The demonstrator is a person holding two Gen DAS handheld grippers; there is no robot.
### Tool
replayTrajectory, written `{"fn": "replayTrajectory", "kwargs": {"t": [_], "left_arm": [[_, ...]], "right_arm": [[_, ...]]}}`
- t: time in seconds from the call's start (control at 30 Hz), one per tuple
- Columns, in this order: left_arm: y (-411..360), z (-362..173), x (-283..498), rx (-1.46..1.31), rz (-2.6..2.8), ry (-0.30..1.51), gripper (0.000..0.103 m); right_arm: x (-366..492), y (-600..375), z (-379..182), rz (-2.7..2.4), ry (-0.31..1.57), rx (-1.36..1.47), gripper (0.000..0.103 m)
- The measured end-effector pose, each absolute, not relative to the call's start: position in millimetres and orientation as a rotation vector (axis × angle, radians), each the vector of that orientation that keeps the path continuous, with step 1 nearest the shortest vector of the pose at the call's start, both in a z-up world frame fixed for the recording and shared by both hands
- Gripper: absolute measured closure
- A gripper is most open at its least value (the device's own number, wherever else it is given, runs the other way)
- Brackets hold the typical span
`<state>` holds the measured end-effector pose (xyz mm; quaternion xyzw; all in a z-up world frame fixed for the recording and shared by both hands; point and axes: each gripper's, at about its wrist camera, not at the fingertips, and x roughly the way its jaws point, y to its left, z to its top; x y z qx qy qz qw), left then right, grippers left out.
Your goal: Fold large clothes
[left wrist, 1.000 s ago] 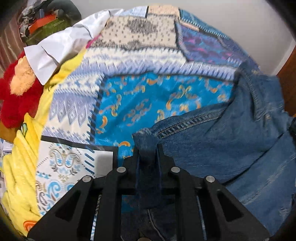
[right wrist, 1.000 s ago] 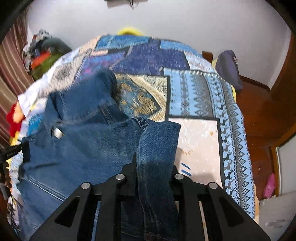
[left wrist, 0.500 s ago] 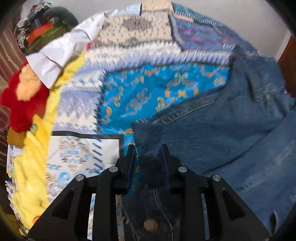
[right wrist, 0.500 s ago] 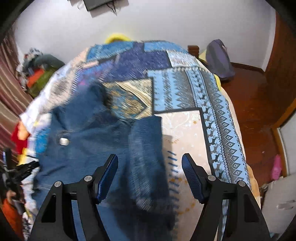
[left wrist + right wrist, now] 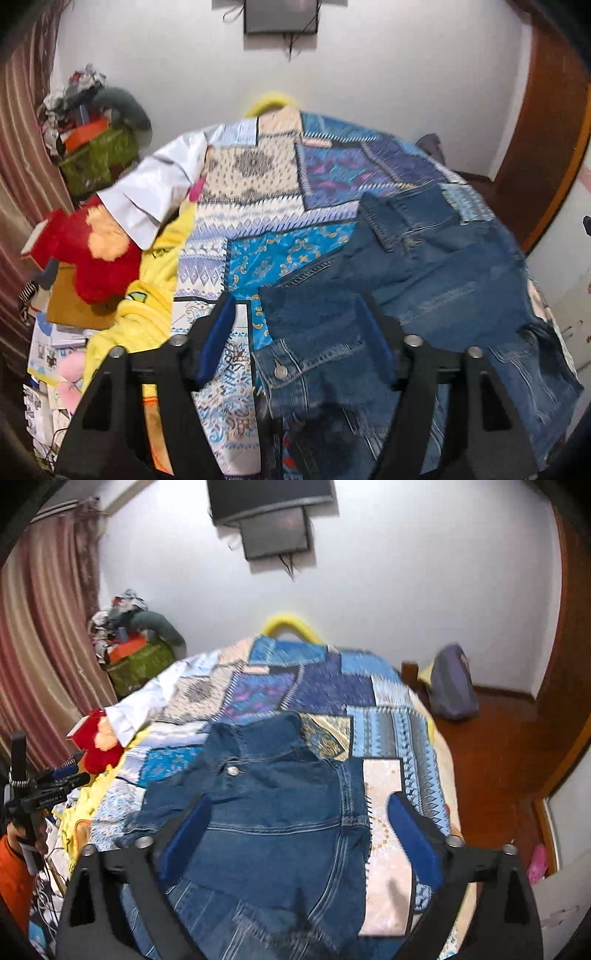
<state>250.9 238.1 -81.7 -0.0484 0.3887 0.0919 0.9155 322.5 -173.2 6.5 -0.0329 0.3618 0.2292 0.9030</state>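
A blue denim jacket point(image 5: 424, 280) lies on the patchwork bedspread point(image 5: 258, 177), its sleeves folded in over the body. It also shows in the right wrist view point(image 5: 273, 812), collar toward the wall. My left gripper point(image 5: 299, 332) is open and empty, raised above the folded sleeve cuff point(image 5: 310, 362). My right gripper point(image 5: 295, 834) is open and empty, raised above the jacket's body. The left gripper also shows at the left edge of the right wrist view point(image 5: 48, 790).
A red plush toy point(image 5: 88, 254), a white cloth point(image 5: 155, 192) and a yellow blanket point(image 5: 147, 317) lie along the bed's left side. A green basket of clutter point(image 5: 96, 155) stands by the curtain. A purple bag point(image 5: 452, 686) sits on the wooden floor at right.
Both grippers let go of the denim sleeves, opened wide and pulled up and back. The sleeves now lie folded over the jacket.
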Motion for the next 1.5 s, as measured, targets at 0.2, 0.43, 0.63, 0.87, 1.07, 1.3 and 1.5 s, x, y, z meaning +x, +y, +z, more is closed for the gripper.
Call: {"fn": "replayTrajectory", "kwargs": {"t": [0.2,0.43,0.63,0.87,1.07,1.3,1.5], "left_arm": [[231,-72,209,-0.106,0.151,0.812,0.008],[241,-118,164,-0.232,0.115,0.928,0.008],[247,-188,131,-0.428,0.088,1.087,0.008],[231,-243,110,-0.616,-0.047,1.197,0.008],[210,-257,107,-0.680,-0.125,1.227,0.021],[190,-254,107,-0.690,-0.160,1.234,0.058],[181,-221,119,-0.546,-0.113,1.168,0.080]], "right_arm": [[260,-178,13,0.456,0.681,-0.181,0.000],[212,-194,-27,0.403,0.733,-0.322,0.000],[200,-230,-79,0.359,0.918,-0.215,0.000],[188,-264,-125,0.318,1.098,-0.053,0.000],[184,-267,-151,0.393,1.211,0.085,0.034],[188,-263,-156,0.409,1.234,0.155,0.066],[197,-248,-130,0.502,1.177,0.110,0.083]]}}
